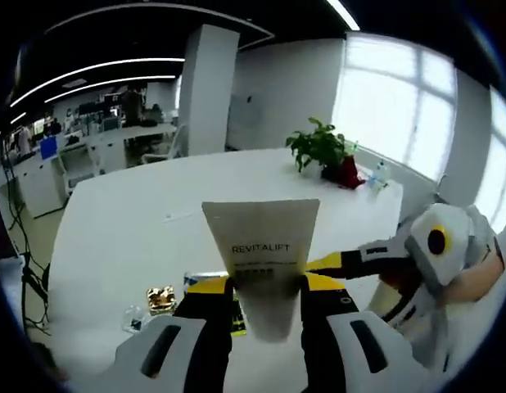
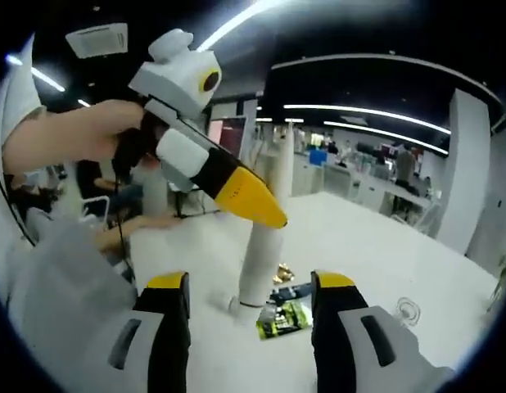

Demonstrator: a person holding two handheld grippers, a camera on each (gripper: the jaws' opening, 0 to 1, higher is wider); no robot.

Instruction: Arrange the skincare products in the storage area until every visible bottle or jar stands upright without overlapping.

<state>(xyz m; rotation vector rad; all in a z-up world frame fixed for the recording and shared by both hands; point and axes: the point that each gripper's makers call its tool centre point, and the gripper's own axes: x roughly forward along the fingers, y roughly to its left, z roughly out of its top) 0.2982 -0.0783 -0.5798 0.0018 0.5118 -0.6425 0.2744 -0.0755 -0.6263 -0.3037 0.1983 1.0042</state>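
A white REVITALIFT tube stands with its flat crimped end up and its cap end down. My left gripper is shut on its lower half. From the right gripper view the tube looks thin, edge-on, with its base on the white table, and the left gripper grips it from the upper left. My right gripper is open, its jaws wide apart short of the tube. In the left gripper view the right gripper reaches in from the right, its yellow tip beside the tube.
A small gold jar and a green packet lie on the table near the tube; the packet and a clear round piece are seen too. A potted plant and water bottle stand far off.
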